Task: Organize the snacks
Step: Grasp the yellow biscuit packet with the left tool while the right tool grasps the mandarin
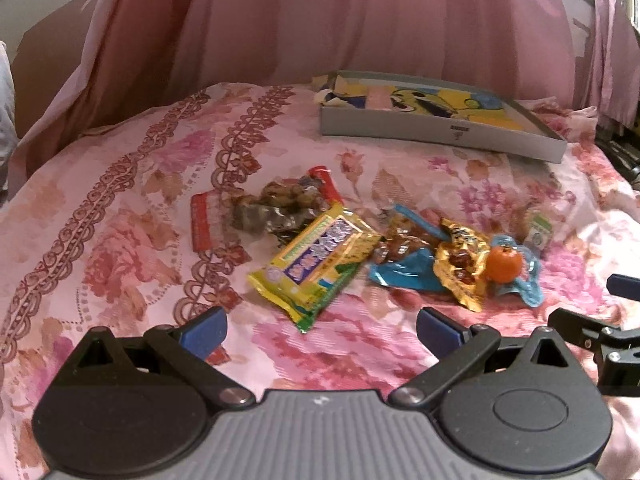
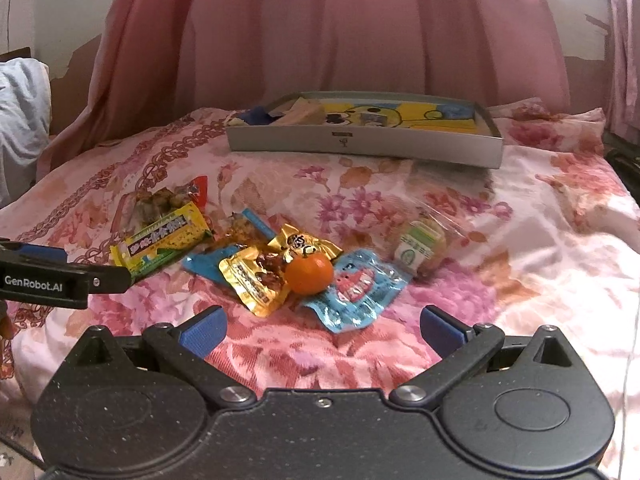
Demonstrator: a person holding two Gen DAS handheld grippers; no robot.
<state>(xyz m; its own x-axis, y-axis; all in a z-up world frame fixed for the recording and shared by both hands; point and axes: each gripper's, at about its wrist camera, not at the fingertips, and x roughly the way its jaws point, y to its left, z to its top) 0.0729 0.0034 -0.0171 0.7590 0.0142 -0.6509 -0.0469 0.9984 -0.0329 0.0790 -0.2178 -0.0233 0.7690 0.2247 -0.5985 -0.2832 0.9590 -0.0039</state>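
Note:
Snacks lie in a loose heap on a floral bedspread. A yellow-green packet (image 1: 316, 260) (image 2: 162, 240) lies in front of a clear bag of brown pieces with red ends (image 1: 272, 204) (image 2: 160, 200). To its right are a gold wrapper (image 1: 460, 260) (image 2: 264, 276), a small orange (image 1: 503, 264) (image 2: 309, 274) and a light blue packet (image 2: 356, 292) (image 1: 404, 272). A small clear-wrapped cake with a green label (image 2: 418, 248) (image 1: 538, 232) lies furthest right. A shallow grey box (image 1: 440, 130) (image 2: 360, 146) sits behind. My left gripper (image 1: 322, 330) and right gripper (image 2: 324, 326) both hover open, short of the snacks.
Pink curtains hang behind the bed. The grey box has a yellow cartoon print inside and a few packets at its left end (image 2: 296, 114). The bed drops off at the right edge (image 2: 624, 172). A pale pillow (image 2: 20, 112) lies far left.

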